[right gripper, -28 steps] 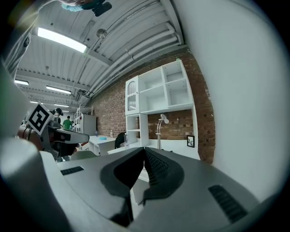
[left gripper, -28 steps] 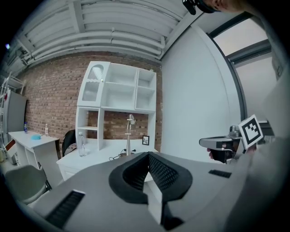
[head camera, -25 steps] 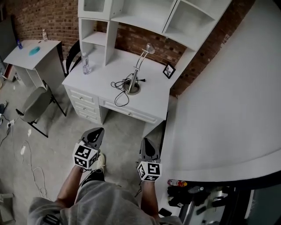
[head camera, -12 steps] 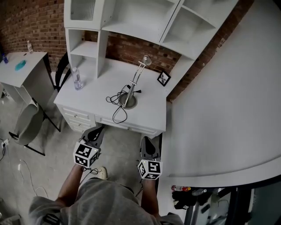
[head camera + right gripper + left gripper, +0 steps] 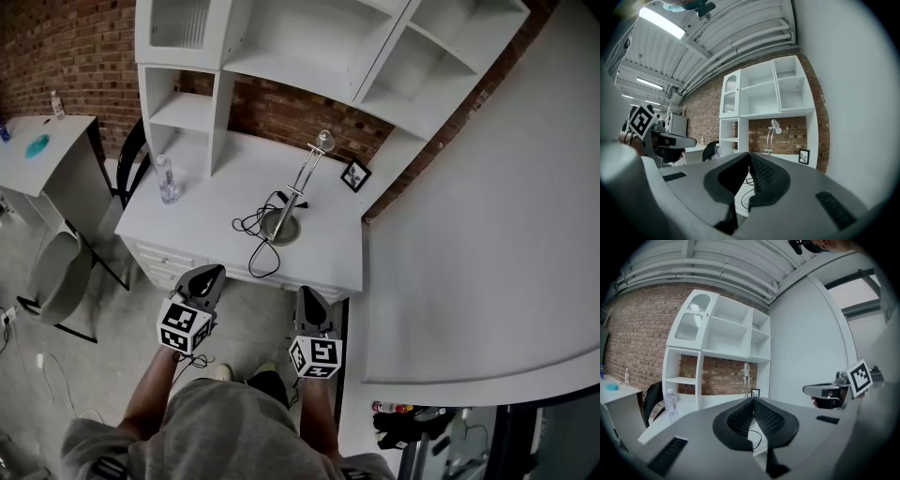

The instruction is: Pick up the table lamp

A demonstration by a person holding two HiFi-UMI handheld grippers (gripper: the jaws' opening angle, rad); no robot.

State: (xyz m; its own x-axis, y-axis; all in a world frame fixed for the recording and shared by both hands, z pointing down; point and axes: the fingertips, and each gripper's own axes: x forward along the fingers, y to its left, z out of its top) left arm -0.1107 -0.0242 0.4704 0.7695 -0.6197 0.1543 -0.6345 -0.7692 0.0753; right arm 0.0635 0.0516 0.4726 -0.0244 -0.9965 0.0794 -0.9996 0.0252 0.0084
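- The brick wall (image 5: 75, 47) runs along the back, behind the furniture.
- A white desk (image 5: 211, 202) stands against it and carries a shelf unit (image 5: 309, 42) of open compartments.
- A small side table (image 5: 42, 155) stands to the desk's left, with a grey chair (image 5: 56, 281) nearer the person.
- The table lamp (image 5: 300, 186) stands on the desktop, right of centre and near the front edge.
  - Its round base sits flat on the desk.
  - Its long axis is the slim metal stem, which stands upright; in the head view it slants from the base towards the back right.
  - In the right gripper view the small head at the top (image 5: 774, 125) turns to the right.
- The left gripper (image 5: 210, 274) and right gripper (image 5: 307, 295) hover side by side in front of the desk's edge, apart from the lamp. Each has its jaws pressed together with nothing between them.
- A dark cord (image 5: 255, 246) loops on the desk to the left of the lamp's base and trails to the front edge.
- A clear bottle (image 5: 168, 181) stands upright at the desk's left, under the lowest shelf.
- A small picture frame (image 5: 354, 174) stands at the back right, just beside the lamp's head in the head view.
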